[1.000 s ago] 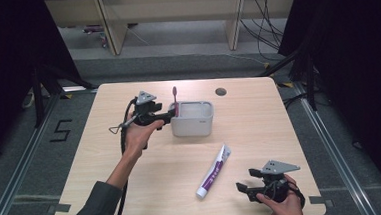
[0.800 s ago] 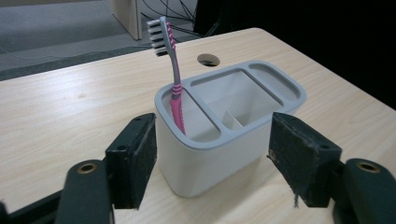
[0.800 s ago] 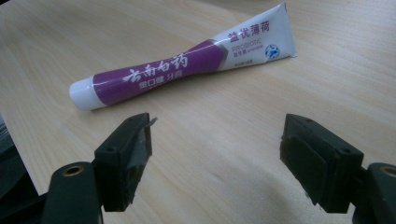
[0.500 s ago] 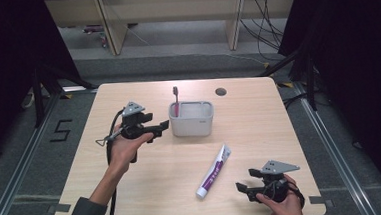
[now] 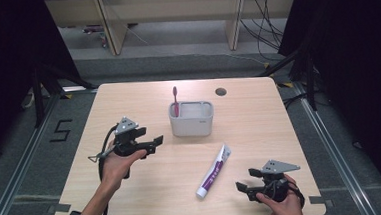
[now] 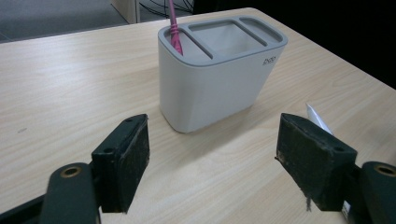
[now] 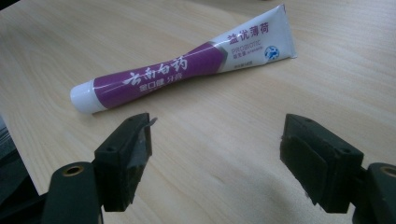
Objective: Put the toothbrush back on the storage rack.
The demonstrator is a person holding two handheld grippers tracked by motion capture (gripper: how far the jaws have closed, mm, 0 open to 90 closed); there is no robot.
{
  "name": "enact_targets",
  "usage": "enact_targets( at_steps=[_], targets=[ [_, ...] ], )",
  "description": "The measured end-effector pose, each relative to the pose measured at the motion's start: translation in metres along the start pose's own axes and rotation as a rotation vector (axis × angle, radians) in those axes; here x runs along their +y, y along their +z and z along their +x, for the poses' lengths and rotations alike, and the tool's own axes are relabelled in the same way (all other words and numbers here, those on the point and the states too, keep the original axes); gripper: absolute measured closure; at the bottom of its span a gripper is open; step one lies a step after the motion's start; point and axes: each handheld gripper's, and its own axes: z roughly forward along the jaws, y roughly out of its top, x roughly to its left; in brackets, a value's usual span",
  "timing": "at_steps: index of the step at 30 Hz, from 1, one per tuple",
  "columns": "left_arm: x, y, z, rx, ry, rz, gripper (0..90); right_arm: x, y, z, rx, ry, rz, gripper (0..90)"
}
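A grey toothbrush holder (image 5: 191, 118) (image 6: 219, 88) stands in the middle of the wooden table. A pink toothbrush (image 5: 175, 101) (image 6: 173, 28) stands upright in its left slot. My left gripper (image 5: 154, 144) (image 6: 212, 158) hovers left of the holder and points at it. Its jaws have just been opening, and nothing is between them. A purple and white toothpaste tube (image 5: 214, 170) (image 7: 182, 70) lies flat in front of the holder, cap toward the near edge. My right gripper (image 5: 246, 179) (image 7: 215, 158) rests open to the right of the tube, apart from it.
A dark round hole (image 5: 221, 91) sits in the table (image 5: 260, 128) near its far edge. Wooden shelf frames (image 5: 108, 27) and cables lie on the floor beyond. Dark curtains flank both sides.
My left gripper has drawn back from the holder, to the left and toward the near edge, and its jaws stand wider. The toothbrush stays upright in the holder. The right gripper has not moved.
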Motion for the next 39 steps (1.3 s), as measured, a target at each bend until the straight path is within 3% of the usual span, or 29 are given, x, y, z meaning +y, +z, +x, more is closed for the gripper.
enact_targets(
  at_steps=[6, 14, 18, 21, 23, 33, 35, 36, 38, 39],
  targets=[
    [-0.014, -0.005, -0.001, -0.008, -0.008, 0.002, 21.4, 0.001, 0.000, 0.000, 0.004, 0.005, 0.007, 26.0],
    [-0.042, -0.012, 0.000, -0.024, -0.008, 0.041, 20.4, 0.001, -0.001, 0.002, 0.014, 0.025, 0.002, 26.0],
    [-0.054, -0.017, 0.004, -0.024, 0.005, 0.045, 18.7, 0.002, -0.001, 0.000, 0.001, -0.011, -0.012, 26.0],
    [-0.061, -0.022, 0.006, -0.015, -0.001, 0.053, 18.1, 0.002, -0.001, 0.001, 0.002, 0.016, -0.007, 26.1],
    [-0.065, -0.025, 0.007, -0.012, -0.002, 0.055, 18.1, 0.002, 0.000, 0.000, -0.003, -0.011, -0.015, 26.1],
    [-0.085, -0.031, 0.004, -0.014, 0.027, 0.095, 18.1, 0.003, 0.000, 0.000, -0.001, -0.008, -0.007, 26.0],
    [-0.089, -0.031, 0.001, -0.009, 0.031, 0.107, 18.2, 0.003, 0.000, 0.002, 0.019, 0.024, -0.005, 26.0],
    [-0.091, -0.031, 0.001, -0.019, 0.039, 0.109, 18.2, 0.003, 0.000, 0.000, 0.010, 0.009, -0.003, 26.1],
    [-0.094, -0.031, -0.001, -0.015, 0.047, 0.116, 18.2, 0.003, 0.001, 0.001, 0.021, 0.025, -0.006, 26.0],
    [-0.096, -0.032, -0.002, -0.015, 0.055, 0.123, 18.2, 0.004, 0.001, -0.001, 0.008, -0.010, -0.016, 26.0]
  ],
)
